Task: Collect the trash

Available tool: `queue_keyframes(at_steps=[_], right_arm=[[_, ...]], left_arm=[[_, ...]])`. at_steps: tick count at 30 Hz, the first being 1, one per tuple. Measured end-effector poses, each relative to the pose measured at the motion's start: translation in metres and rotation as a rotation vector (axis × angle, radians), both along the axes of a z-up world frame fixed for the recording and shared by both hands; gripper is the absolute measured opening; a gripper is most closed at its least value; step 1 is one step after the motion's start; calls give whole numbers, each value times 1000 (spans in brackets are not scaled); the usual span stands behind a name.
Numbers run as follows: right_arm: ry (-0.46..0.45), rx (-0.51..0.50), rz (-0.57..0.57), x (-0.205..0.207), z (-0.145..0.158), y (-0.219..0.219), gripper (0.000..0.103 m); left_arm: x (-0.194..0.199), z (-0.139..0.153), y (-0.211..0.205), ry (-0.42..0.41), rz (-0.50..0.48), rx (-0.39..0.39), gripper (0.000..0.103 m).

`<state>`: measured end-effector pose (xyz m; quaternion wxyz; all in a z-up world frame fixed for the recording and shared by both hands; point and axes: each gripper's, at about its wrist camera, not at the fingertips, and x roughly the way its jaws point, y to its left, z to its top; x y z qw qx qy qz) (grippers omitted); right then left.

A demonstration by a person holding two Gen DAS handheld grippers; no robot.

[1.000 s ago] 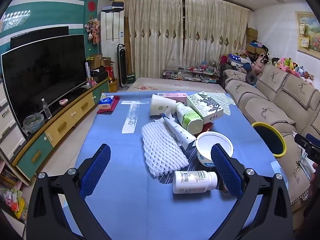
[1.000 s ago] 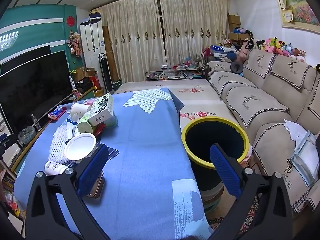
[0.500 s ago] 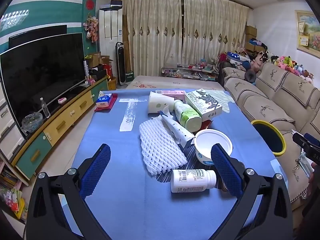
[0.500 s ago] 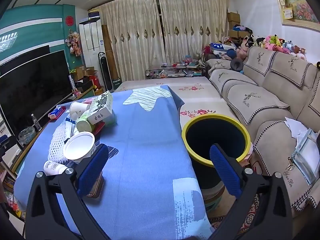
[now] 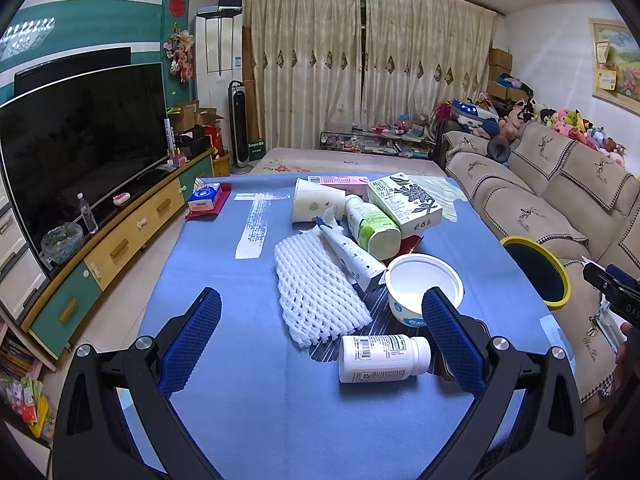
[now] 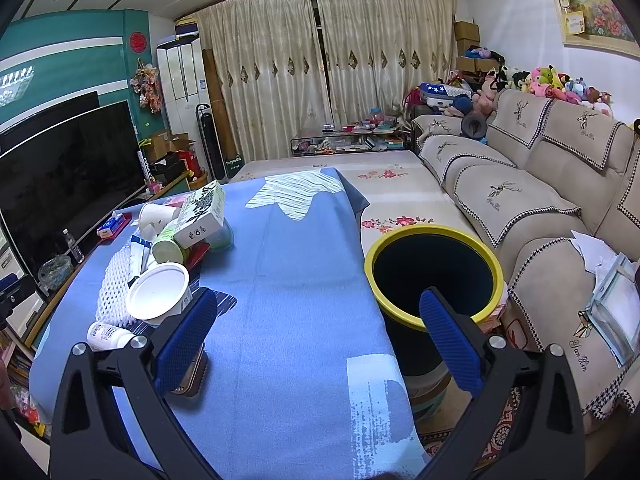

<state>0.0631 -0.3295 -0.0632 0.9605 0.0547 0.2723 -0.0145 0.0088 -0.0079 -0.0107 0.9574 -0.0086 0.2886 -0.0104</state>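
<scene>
**Two open grippers over a table of trash, bin beside it**

The left gripper (image 5: 320,328) has its blue, textured fingers (image 5: 192,336) spread wide apart, holding nothing. Just ahead of them, between the tips, a white pill bottle (image 5: 382,358) lies on its side on the table (image 5: 248,400), its barcode label facing up and its cap pointing right. Behind it lies a flat white foam fruit net (image 5: 316,292), and to its right stands an empty white plastic tub (image 5: 424,284) with a blue band near its base. Farther back, in a loose pile, are a squeezed white tube (image 5: 352,254), a green and white bottle (image 5: 374,226) on its side, a tipped paper cup (image 5: 314,205) and a white carton with black leaf print (image 5: 404,204). The table is covered in blue cloth.

The right gripper (image 6: 316,344) also has its fingers (image 6: 448,344) wide apart and empty. It hangs over the table's right edge, with the pile well off to its left. Just beside the table on the floor stands a round dark trash bin (image 6: 434,272) with a yellow rim, open at the top; its inside is too dark to see. A beige sofa (image 6: 540,200) runs along the right.
</scene>
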Motion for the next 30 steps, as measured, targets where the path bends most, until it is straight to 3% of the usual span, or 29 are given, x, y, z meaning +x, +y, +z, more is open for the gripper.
queue_keyframes(at_steps=[30], right_arm=[[9,6,1,2,-4,0,97]], left_arm=[[1,-1,-3,8,-5,5,99]])
